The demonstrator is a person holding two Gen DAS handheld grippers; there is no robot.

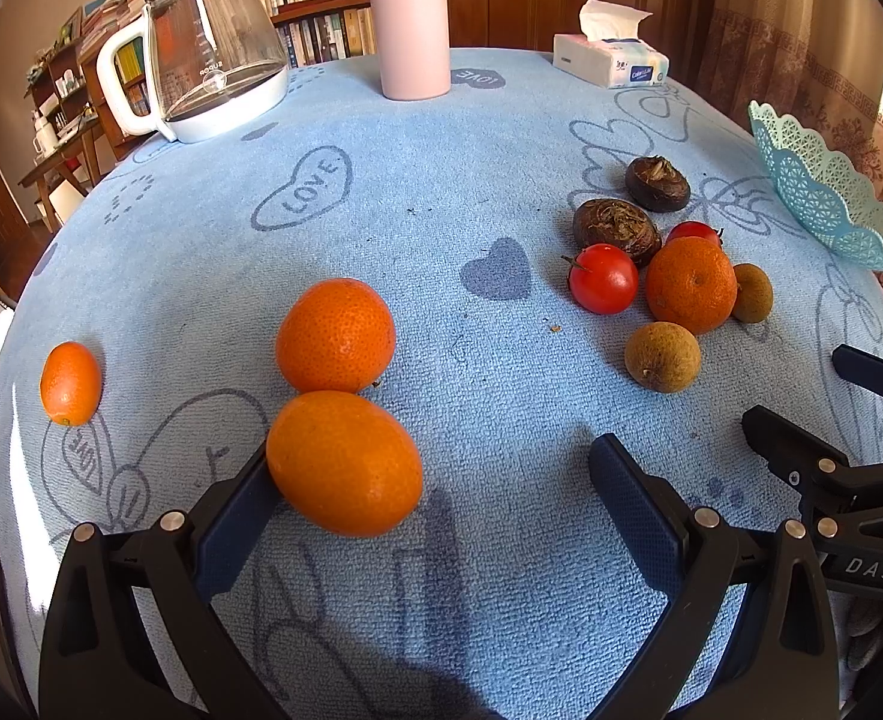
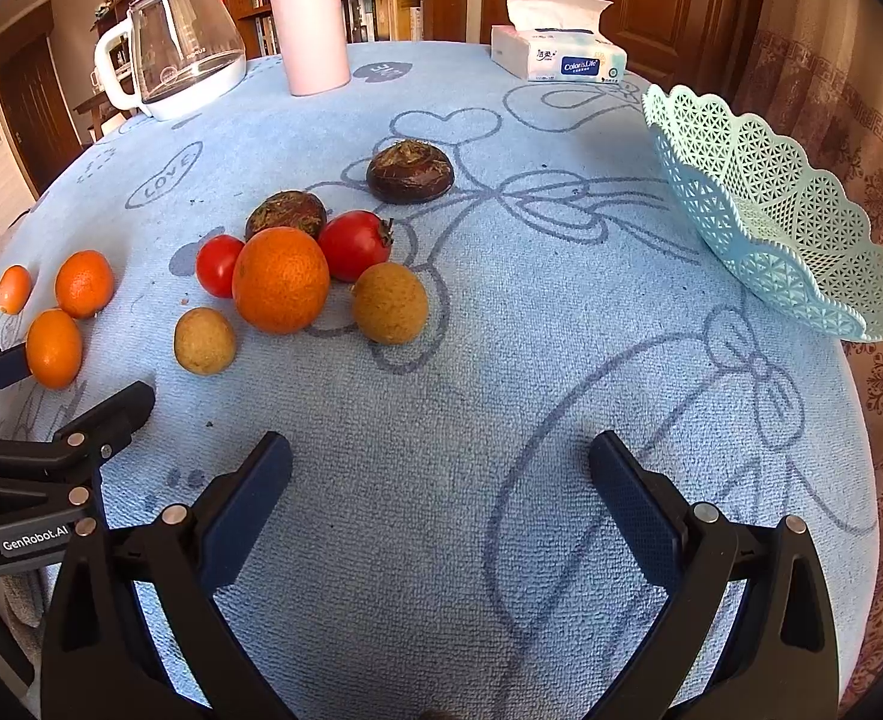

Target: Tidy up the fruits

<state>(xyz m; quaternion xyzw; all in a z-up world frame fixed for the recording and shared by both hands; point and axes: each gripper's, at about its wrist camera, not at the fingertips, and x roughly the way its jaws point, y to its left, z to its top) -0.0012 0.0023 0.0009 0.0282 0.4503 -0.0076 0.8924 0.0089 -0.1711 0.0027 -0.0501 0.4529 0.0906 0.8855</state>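
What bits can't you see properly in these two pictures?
- Left wrist view: the pale blue lacy plastic basket is cut off by the right edge.
- Both views: the pink cylindrical flask loses its top at the upper edge.
- Left wrist view: one small red tomato is mostly hidden behind the big round orange.

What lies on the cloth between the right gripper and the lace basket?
Nothing: in the right wrist view only bare blue tablecloth stretches from the right gripper to the basket. The fruits lie off to the left.
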